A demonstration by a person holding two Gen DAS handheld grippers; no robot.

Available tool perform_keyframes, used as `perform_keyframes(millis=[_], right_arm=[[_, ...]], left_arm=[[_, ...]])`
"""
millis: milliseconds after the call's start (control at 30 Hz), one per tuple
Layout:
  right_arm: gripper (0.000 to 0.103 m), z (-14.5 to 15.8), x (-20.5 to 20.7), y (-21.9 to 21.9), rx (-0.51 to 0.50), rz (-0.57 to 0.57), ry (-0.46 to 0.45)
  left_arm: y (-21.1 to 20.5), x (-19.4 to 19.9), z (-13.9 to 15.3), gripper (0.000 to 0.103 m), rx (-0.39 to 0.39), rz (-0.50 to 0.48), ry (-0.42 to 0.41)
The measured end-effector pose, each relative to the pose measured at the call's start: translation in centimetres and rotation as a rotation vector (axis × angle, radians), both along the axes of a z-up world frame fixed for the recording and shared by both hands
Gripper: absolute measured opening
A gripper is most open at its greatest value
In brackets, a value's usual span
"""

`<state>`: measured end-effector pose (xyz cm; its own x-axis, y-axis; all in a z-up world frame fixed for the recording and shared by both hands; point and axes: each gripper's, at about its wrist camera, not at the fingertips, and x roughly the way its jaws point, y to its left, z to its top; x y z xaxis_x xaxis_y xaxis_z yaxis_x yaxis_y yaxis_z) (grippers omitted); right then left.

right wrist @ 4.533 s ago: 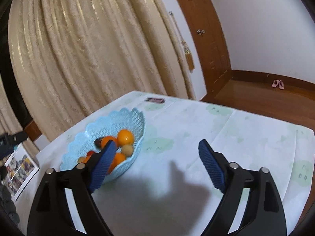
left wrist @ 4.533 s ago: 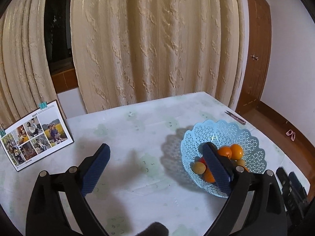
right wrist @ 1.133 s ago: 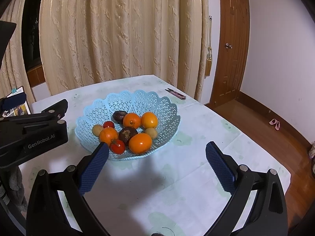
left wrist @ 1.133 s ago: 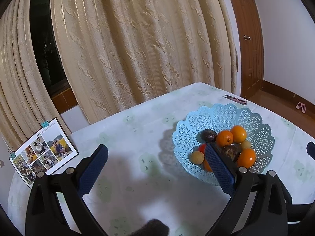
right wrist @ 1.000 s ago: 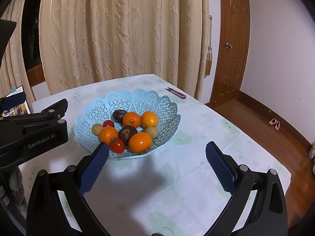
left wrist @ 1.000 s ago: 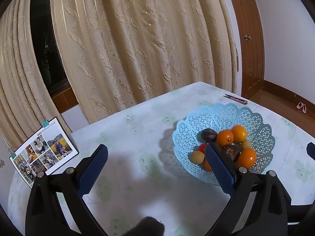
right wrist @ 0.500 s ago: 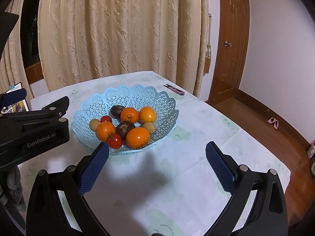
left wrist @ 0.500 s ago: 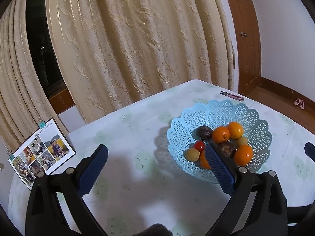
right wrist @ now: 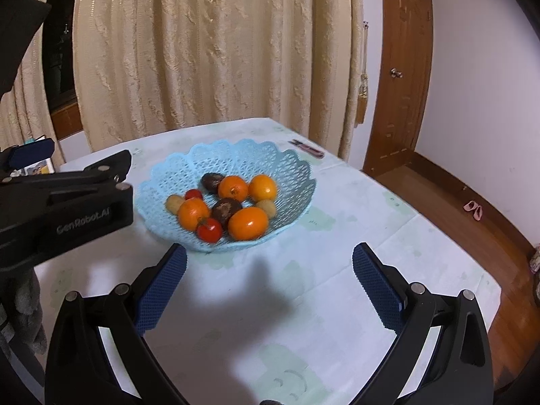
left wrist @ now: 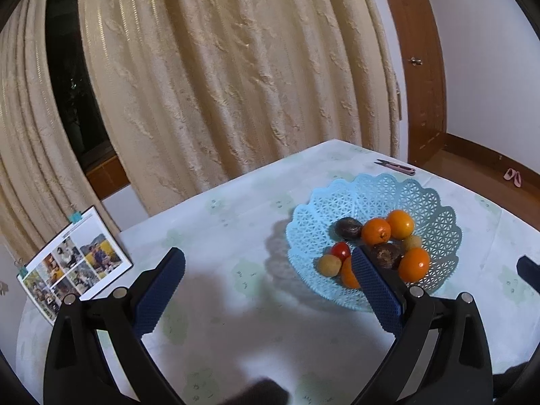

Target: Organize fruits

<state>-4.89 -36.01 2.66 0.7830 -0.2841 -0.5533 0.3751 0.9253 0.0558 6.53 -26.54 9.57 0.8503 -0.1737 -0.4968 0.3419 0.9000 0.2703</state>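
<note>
A light blue lattice basket (right wrist: 236, 158) (left wrist: 435, 202) stands on the table and holds several fruits: oranges (right wrist: 248, 223), dark brown fruits (right wrist: 226, 210), red tomatoes (right wrist: 209, 230) and small yellow fruits (right wrist: 174, 202). My right gripper (right wrist: 269, 283) is open and empty above the table in front of the basket. My left gripper (left wrist: 268, 290) is open and empty, to the left of the basket; its right finger covers part of an orange (left wrist: 347, 273). The left gripper's body shows at the left of the right wrist view (right wrist: 64, 202).
A photo calendar (left wrist: 74, 263) stands at the table's far left. Small pink scissors (right wrist: 308, 149) lie behind the basket near the table's edge. Cream curtains hang behind the table. A wooden door and floor lie to the right.
Both grippers have drifted slightly; the basket sits a little higher in the right wrist view and further left in the left wrist view. Both stay open and empty.
</note>
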Motion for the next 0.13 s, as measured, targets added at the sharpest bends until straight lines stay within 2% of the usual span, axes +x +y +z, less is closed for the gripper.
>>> perform_keyframes(millis=[133], right_arm=[[0.1, -0.9, 0.4, 1.4, 0.051, 0.067, 0.031]], left_arm=[[2.4, -0.2, -1.0, 0.098, 0.029, 0.039, 0.031]])
